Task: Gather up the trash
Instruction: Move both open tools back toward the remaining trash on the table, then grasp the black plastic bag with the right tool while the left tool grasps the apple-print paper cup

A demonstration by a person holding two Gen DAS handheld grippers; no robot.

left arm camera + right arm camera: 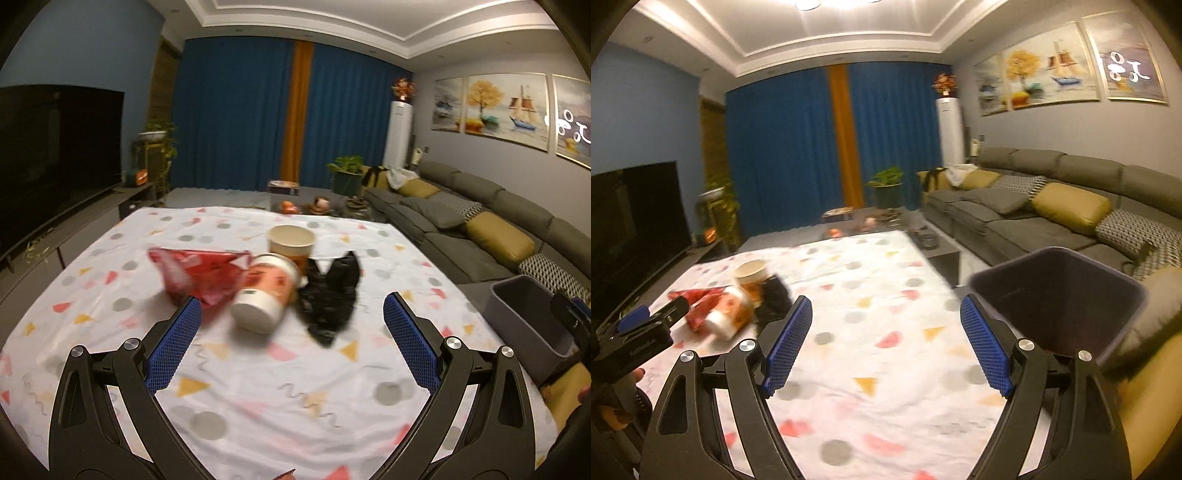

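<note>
Left tongs [291, 321] gape empty before a blurred, seemingly toppled cup [264, 295]; right tongs [886, 323] wide, empty.

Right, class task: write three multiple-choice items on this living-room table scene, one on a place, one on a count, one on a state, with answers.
1. Where is the grey plastic bin? A on the table's right side B under the TV C on the sofa
2. How many paper cups are on the patterned tablecloth? A one B two C four
3. The right gripper jaws are A shut on a cup B open, empty C holding a bag

A: it stands by the cloth's right edge.
B: an upright cup and a toppled cup.
B: only cloth shows between them.
</note>
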